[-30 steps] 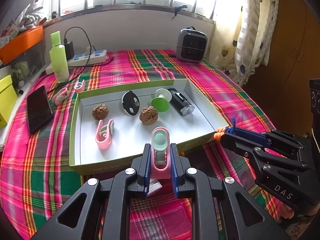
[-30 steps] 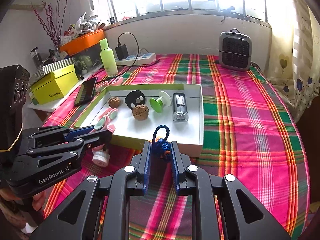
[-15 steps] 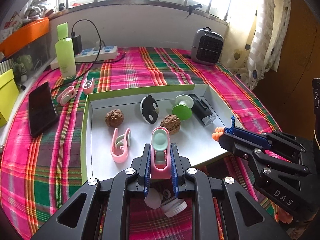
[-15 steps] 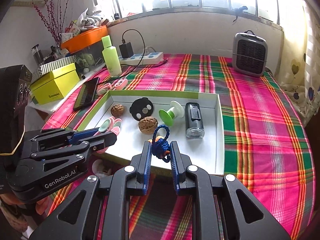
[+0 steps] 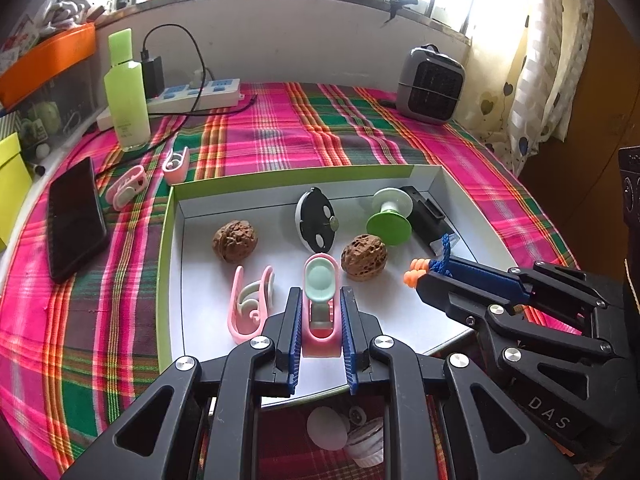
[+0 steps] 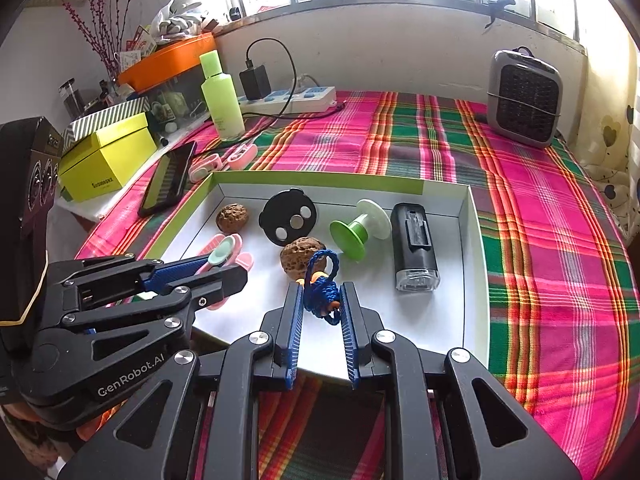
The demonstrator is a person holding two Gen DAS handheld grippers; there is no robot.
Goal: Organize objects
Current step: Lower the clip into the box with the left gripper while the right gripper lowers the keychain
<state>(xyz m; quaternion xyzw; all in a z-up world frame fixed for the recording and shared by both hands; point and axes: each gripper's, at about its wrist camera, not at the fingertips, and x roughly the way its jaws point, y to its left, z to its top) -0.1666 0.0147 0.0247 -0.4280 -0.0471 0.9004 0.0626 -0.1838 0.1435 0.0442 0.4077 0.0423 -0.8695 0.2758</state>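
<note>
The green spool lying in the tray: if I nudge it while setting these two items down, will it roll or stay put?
The green spool lies on its side on round flanges, so it would probably roll, likely curving. It looks like light plastic, so a slight bump may move it. The black case beside it would probably stop it.

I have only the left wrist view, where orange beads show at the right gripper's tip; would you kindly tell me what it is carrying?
Observer: The right gripper is shut on a knotted blue cord, and one loop of the cord stands up above the pads.
Operator: Thank you. My left gripper holds a pink clip. Where does the cord hang?
Observer: Over the tray, directly in front of the nearer walnut, with bare floor to its right.
Operator: Is there anything beyond my frame on the left?
Observer: Twigs with red buds stand in the far left corner.
</note>
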